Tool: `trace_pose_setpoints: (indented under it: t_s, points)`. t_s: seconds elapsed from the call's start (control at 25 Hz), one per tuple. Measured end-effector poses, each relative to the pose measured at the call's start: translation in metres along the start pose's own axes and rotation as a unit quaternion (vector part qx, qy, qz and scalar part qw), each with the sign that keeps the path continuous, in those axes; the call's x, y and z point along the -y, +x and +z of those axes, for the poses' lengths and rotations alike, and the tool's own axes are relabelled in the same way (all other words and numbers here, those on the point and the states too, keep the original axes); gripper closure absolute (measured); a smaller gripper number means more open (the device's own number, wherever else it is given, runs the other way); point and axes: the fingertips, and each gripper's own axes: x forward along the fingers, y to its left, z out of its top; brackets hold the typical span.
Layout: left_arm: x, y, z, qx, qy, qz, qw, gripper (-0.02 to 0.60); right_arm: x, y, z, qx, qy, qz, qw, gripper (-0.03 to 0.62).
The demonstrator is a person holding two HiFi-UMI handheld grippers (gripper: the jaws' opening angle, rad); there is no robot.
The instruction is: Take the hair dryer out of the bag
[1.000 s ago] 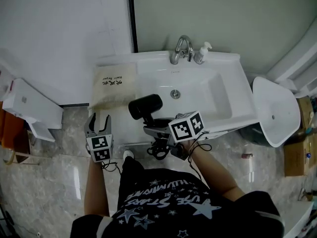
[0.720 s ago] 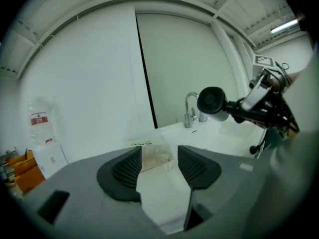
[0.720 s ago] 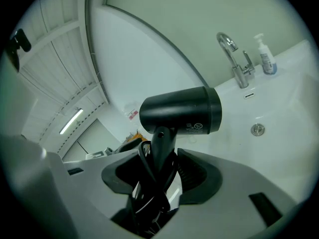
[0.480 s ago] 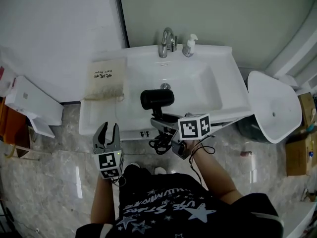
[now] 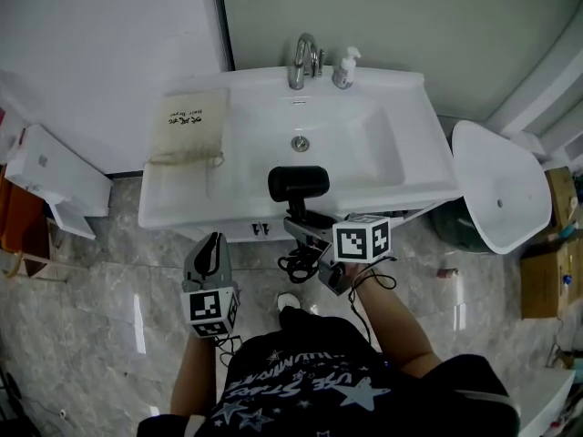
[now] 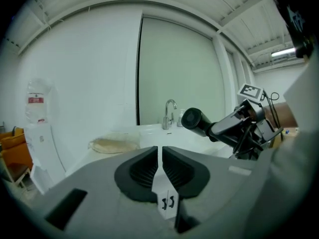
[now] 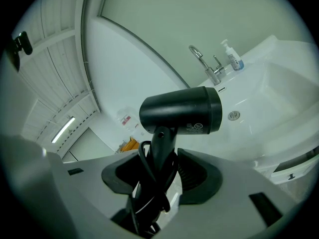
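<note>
Right gripper view: the right gripper is clamped on the handle of a black hair dryer, with its coiled cord bunched between the jaws too. The barrel sits crosswise just above the jaw tips. Ahead of the gripper lies the white sink counter, with the tap and a soap bottle at its far edge.

From the head view, the cloth bag lies flat on the counter, ahead and well to the left of this gripper, apart from the dryer. So the removal looks done; at most, setting the dryer down seems left.

The left gripper hangs beside the right one, short of the counter's front edge. Its jaws are closing to a thin slit with nothing between them.

There is open air around both grippers. The counter's front edge is just below the dryer, and the basin beyond it offers bare room.
</note>
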Motion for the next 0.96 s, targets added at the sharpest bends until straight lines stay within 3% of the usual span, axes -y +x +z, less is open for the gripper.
trace_pose_setpoints:
  t_s: [0.32,0.96]
  points:
    - [0.007,-0.072,-0.017,0.0,-0.024,-0.005,0.9997,0.551,-0.04,-0.021,-0.052,-0.011,-0.008,-0.011,1.0,0.388]
    - [0.06,-0.232,-0.063,0.0,-0.025,-0.044,0.9987,0.552,-0.128,-0.108,-0.189,-0.003,-0.009,-0.032,0.999,0.388]
